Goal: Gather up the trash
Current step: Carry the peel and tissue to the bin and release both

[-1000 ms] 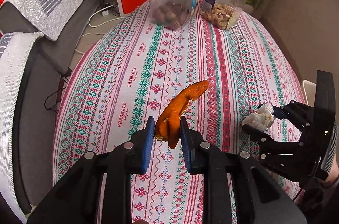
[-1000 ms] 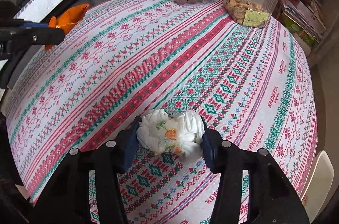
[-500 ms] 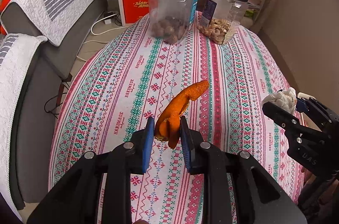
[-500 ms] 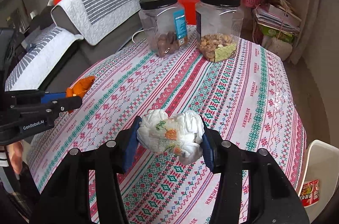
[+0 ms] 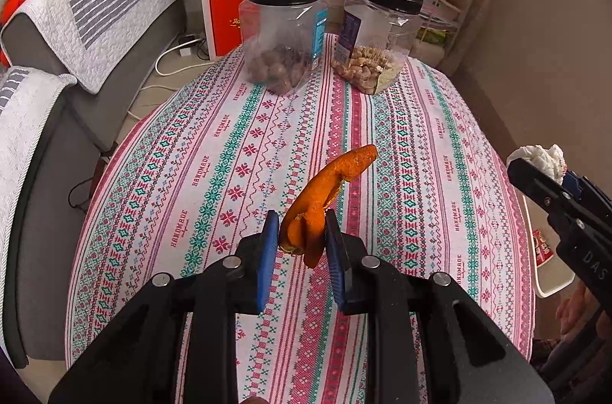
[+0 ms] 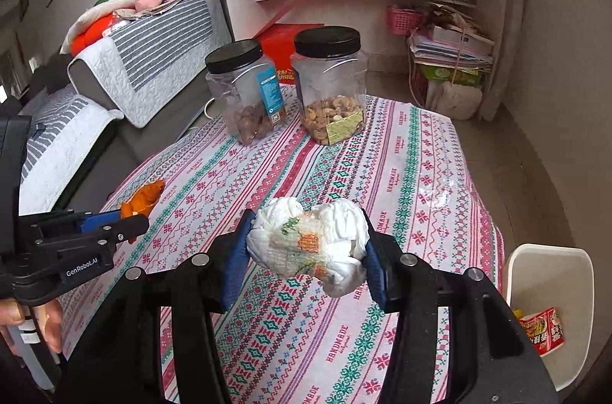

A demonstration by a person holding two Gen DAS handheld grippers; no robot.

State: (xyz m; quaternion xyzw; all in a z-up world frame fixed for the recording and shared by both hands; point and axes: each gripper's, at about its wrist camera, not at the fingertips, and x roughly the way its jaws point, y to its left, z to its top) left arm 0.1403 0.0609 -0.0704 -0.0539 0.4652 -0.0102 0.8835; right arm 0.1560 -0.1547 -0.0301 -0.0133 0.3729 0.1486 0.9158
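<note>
Left gripper (image 5: 298, 243) fingers clamped on orange peel (image 5: 325, 190), held above patterned tabletop (image 5: 214, 151). Right gripper (image 6: 306, 251) fingers clamped on crumpled tissue wad (image 6: 310, 243), also off tabletop. Right view alone shows whole white bin (image 6: 550, 258) beside tabletop, red wrapper (image 6: 543, 329) inside; left view catches only bin edge. Two black-lidded jars (image 5: 283, 33) at far end.
</note>
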